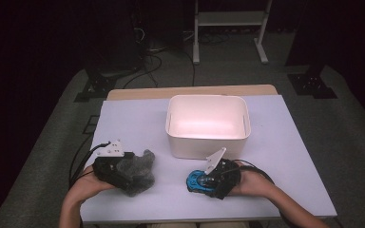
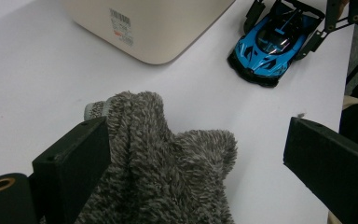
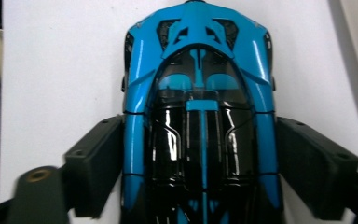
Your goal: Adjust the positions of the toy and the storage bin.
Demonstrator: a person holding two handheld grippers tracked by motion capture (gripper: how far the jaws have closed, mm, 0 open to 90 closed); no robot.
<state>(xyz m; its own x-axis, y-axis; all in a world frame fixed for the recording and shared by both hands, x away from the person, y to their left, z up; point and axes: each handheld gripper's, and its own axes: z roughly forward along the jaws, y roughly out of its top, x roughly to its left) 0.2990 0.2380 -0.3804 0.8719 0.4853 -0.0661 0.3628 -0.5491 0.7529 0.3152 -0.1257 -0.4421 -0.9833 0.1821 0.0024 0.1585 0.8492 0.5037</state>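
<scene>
1. Two grippers are working at the near edge of the bench, each held in one hand.
2. Left gripper is sitting over a grey fuzzy cloth; its jaws are standing wide apart, one touching the cloth's side, the other well clear of it.
3. Right gripper is clamping a blue toy car by its flanks, jaws pressing both sides.
4. Car is resting on the bench just in front of a white bin, near its front wall.
5. Cloth is lying left of the car, apart from it.
</scene>
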